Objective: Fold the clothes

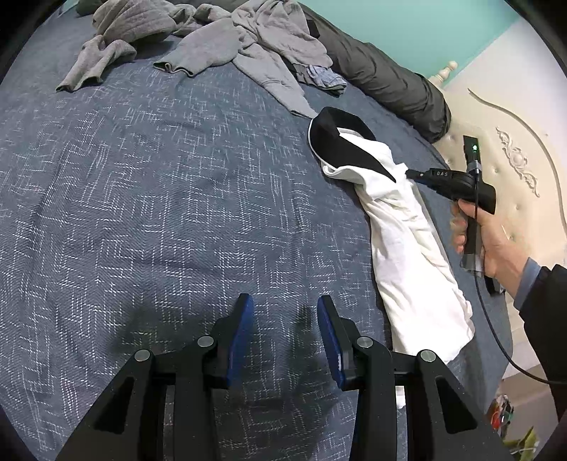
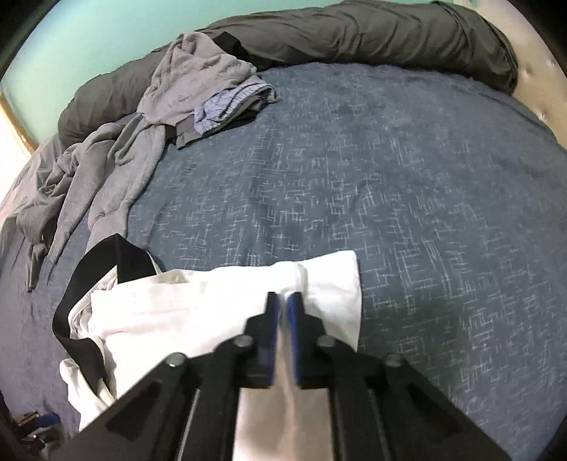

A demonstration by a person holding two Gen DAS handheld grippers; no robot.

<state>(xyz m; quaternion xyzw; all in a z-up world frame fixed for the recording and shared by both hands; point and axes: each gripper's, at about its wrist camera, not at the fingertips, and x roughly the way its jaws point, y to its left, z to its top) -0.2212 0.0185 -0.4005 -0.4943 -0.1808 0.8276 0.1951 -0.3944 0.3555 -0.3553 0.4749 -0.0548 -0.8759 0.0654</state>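
A white shirt with a black collar [image 1: 400, 227] lies bunched lengthwise on the blue patterned bedspread [image 1: 159, 198], at the right of the left wrist view. My left gripper [image 1: 285, 308] is open and empty, low over the bedspread to the left of the shirt's lower end. My right gripper [image 2: 283, 301] is shut on a fold of the white shirt [image 2: 198, 305], near the sleeve edge; its black collar [image 2: 88, 283] lies to the left. The right gripper also shows in the left wrist view [image 1: 411, 173], at the shirt's upper part, held by a hand.
A heap of grey clothes [image 1: 219, 39] lies at the far side of the bed, with a blue checked garment [image 2: 226, 106] among them. A dark rolled duvet [image 2: 354, 32] runs along the far edge. A cream headboard [image 1: 514, 142] stands at the right.
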